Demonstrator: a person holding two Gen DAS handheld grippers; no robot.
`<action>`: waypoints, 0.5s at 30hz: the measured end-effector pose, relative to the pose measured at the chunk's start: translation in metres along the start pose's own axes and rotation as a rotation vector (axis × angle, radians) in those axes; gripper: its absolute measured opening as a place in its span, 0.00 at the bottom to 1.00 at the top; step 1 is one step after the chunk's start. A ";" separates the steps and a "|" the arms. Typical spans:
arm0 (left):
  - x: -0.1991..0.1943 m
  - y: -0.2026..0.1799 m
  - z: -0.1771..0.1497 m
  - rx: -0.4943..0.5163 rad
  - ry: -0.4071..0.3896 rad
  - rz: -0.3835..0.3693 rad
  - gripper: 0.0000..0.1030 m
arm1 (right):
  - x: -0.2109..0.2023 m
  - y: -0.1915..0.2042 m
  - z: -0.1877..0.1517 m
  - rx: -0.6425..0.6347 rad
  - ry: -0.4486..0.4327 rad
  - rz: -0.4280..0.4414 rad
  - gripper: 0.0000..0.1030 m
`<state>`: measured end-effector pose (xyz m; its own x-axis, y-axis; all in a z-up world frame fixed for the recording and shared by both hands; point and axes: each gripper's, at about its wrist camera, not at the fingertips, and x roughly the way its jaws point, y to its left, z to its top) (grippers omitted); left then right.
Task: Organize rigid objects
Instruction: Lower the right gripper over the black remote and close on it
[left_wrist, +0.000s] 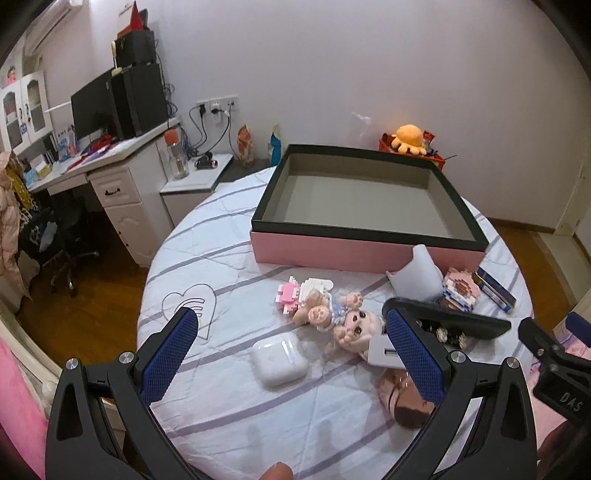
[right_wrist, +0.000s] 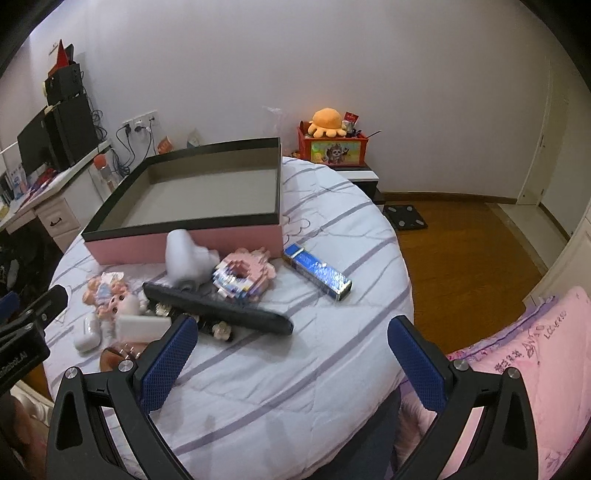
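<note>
The white earbud case (left_wrist: 279, 358) lies low centre of the left view, nearest the left tongs (left_wrist: 291, 354), which are spread and empty. The right tongs (right_wrist: 291, 354) are likewise released. Straddle the case squarely, clench gently, then lift toward the empty pink box (left_wrist: 365, 251) in the upper centre.

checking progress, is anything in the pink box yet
No, the pink box shows only its bare grey floor, and the toys lie outside on the bedsheet.

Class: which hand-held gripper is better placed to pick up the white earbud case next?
Left. The left hand-held gripper is open with the white earbud case between its fingers; the right hand-held gripper faces bare bedspread.
</note>
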<state>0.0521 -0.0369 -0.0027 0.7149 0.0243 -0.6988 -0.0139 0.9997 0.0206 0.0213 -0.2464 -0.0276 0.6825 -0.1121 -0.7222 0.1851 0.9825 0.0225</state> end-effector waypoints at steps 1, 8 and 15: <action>0.002 -0.001 0.002 -0.001 0.005 0.000 1.00 | 0.003 -0.001 0.004 -0.006 0.003 0.002 1.00; 0.020 -0.006 0.017 0.008 0.017 0.030 1.00 | 0.030 0.005 0.024 -0.147 0.071 0.093 0.95; 0.036 -0.004 0.019 0.005 0.056 0.053 1.00 | 0.066 0.027 0.014 -0.332 0.210 0.159 0.66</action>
<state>0.0913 -0.0405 -0.0145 0.6732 0.0777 -0.7353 -0.0473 0.9970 0.0620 0.0814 -0.2290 -0.0656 0.5185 0.0439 -0.8540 -0.1726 0.9835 -0.0542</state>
